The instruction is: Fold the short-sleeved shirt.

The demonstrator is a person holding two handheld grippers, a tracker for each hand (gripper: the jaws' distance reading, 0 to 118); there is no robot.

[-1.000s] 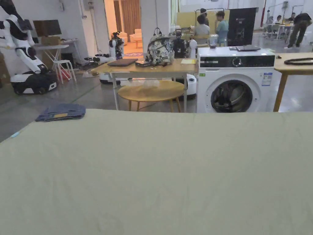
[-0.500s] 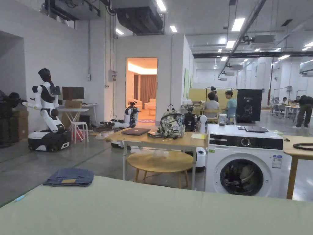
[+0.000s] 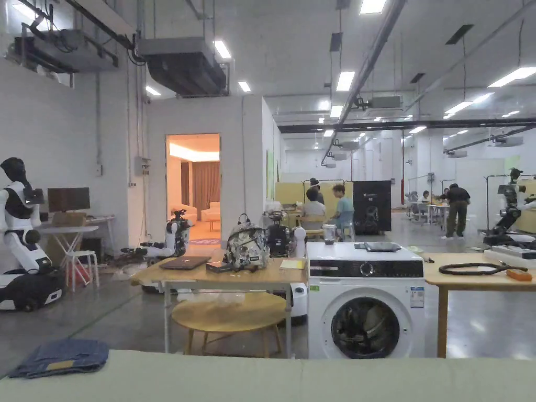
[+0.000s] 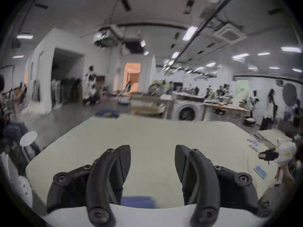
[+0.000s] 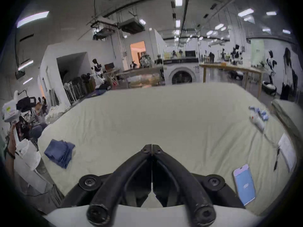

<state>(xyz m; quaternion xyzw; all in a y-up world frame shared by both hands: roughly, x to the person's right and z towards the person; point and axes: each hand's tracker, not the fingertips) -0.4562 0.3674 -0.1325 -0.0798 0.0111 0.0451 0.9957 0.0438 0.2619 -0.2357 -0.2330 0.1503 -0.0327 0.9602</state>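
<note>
A folded blue cloth [image 5: 59, 155] lies near the left edge of the pale green table [image 5: 164, 119]; in the left gripper view a blue patch [image 4: 137, 202] of it shows low between the jaws. My left gripper [image 4: 152, 150] hangs above the table, open, with nothing between its jaws. It also shows far left in the right gripper view, raised in a hand [image 5: 24, 102]. My right gripper [image 5: 152, 146] is shut on nothing, above the near middle of the table. A second folded denim-blue garment [image 3: 60, 357] rests on the table's far left corner.
On the table's right side lie a phone [image 5: 244, 186], a paper sheet [image 5: 287, 152] and a white-and-blue crumpled item [image 5: 259, 116]. Beyond the far edge stand a washing machine [image 3: 366, 298], a round wooden table [image 3: 230, 314] and wooden desks. People are far back.
The head camera has tilted upward, so the table has sunk to the bottom of the picture and the ceiling shows. Nothing on the table has visibly moved.
</note>
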